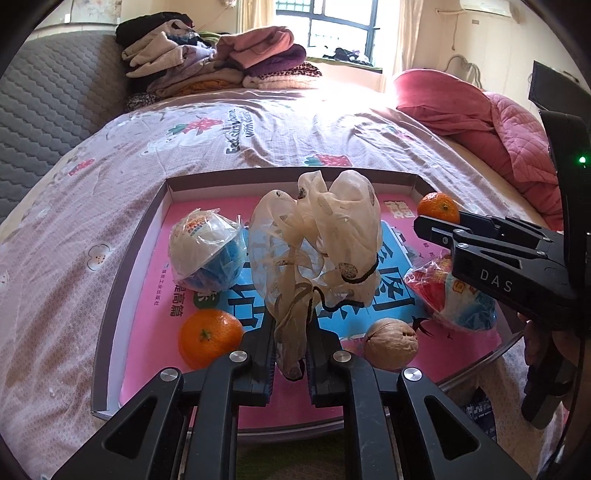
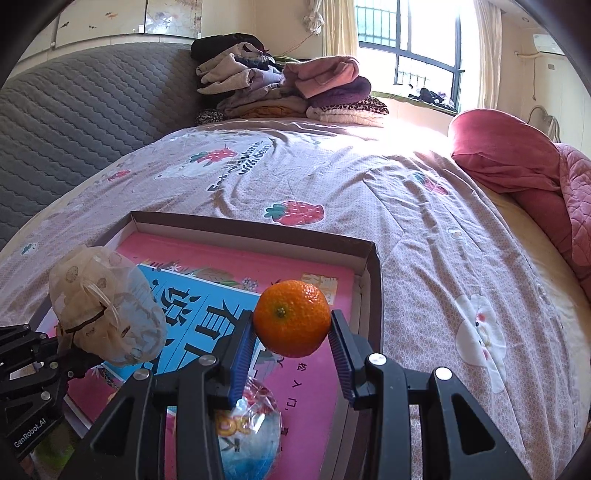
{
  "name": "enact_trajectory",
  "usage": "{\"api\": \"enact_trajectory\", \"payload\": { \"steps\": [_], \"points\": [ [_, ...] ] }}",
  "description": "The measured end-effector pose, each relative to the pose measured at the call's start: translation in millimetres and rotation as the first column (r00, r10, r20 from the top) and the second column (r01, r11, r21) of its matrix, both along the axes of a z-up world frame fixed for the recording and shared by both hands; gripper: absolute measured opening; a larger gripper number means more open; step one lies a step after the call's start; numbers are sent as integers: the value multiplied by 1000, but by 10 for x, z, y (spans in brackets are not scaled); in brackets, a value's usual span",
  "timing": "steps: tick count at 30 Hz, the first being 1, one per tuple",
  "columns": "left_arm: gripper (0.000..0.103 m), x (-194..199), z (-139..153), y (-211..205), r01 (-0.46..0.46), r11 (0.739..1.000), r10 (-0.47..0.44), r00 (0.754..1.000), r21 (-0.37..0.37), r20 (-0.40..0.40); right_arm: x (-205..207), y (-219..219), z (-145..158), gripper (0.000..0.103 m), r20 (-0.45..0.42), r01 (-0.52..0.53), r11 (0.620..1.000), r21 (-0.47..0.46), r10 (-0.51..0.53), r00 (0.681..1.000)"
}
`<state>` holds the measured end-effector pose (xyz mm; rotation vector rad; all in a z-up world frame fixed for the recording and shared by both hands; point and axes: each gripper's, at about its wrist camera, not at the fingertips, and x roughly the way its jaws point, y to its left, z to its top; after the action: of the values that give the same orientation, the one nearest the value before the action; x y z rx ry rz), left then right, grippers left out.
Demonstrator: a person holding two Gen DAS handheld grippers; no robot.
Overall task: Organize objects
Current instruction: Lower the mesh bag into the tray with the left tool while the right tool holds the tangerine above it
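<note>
the left claw (image 1: 290,354) is pinched on the neck of a thin mesh bag (image 1: 317,243), limp and light, best held by that gathered end. the right claw (image 2: 291,332) is clamped on a tangerine (image 2: 291,318), firm but bruisable, above the shallow box (image 2: 371,266) on the bed. in the box lie another tangerine (image 1: 209,338), a walnut (image 1: 391,343) and two wrapped balls (image 1: 207,254).

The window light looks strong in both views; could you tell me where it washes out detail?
Left wrist view: the window glare bleaches the far bedsheet; the tray is evenly lit. Right wrist view: the sheet below the window is blown out; the held orange stays sharp.
</note>
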<state>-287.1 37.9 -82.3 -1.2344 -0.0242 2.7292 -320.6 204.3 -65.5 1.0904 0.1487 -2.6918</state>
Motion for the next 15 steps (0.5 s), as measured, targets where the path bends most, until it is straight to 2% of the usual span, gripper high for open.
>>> {"api": "enact_trajectory", "payload": {
  "steps": [4,10,15],
  "points": [
    [15,-16,-28,8,4,1000,-4,1000,8,18,-52,-4,-15,40,19,-10,1000,11,10,1000],
    [15,-31,-59,14,4,1000,-5,999,16,35,-140,11,-108,41,108,-11,999,43,7,994],
    [16,-46,-88,13,4,1000,-5,999,17,43,-160,-14,-135,41,119,-17,998,64,9,993]
  ]
}}
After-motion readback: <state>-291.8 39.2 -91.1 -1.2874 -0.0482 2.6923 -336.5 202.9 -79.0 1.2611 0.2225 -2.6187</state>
